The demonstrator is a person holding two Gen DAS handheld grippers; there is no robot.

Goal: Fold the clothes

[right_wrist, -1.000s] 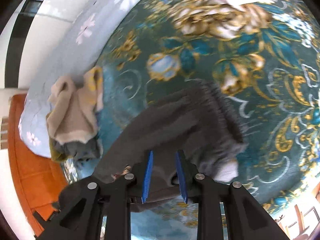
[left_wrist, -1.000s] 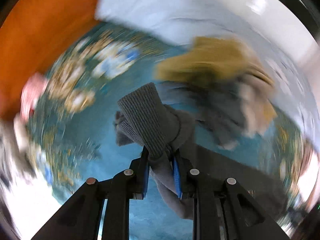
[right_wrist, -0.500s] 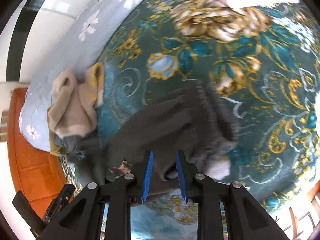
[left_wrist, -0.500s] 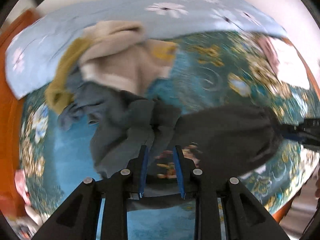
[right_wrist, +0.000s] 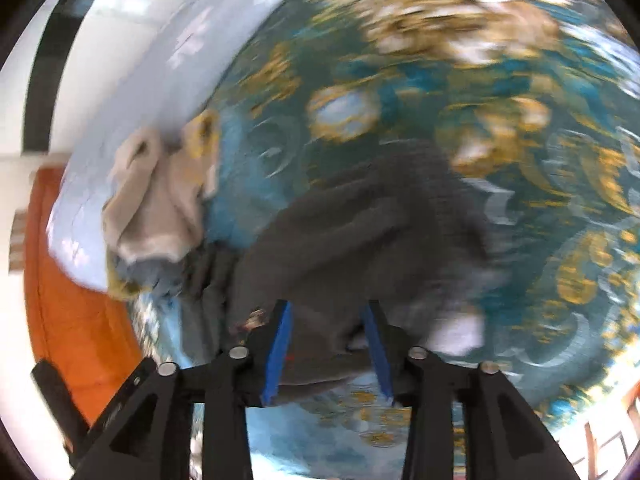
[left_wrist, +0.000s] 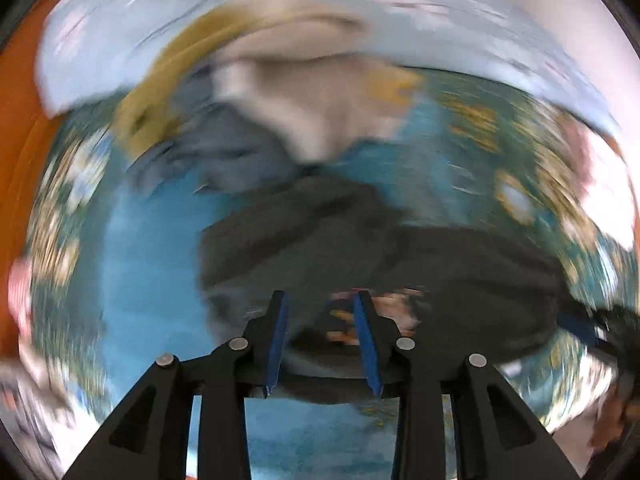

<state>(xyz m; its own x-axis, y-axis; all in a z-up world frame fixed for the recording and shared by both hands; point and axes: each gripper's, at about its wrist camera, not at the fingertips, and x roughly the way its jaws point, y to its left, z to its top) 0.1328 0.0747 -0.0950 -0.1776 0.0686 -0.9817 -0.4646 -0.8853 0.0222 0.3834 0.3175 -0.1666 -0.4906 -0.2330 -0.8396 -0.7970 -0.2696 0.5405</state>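
a bed covered with a teal bedspread with gold and white flower pattern carries everything. a dark grey knitted garment lies spread on it at the near side. farther away, a blurred heap of clothes, beige, mustard yellow and grey-blue, lies on the bedspread too. behind the heap, a pale blue quilt with white flowers lies along the far edge.

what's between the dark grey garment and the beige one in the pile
A crumpled blue-grey garment lies between the dark grey garment and the beige one, clearest in the left wrist view.
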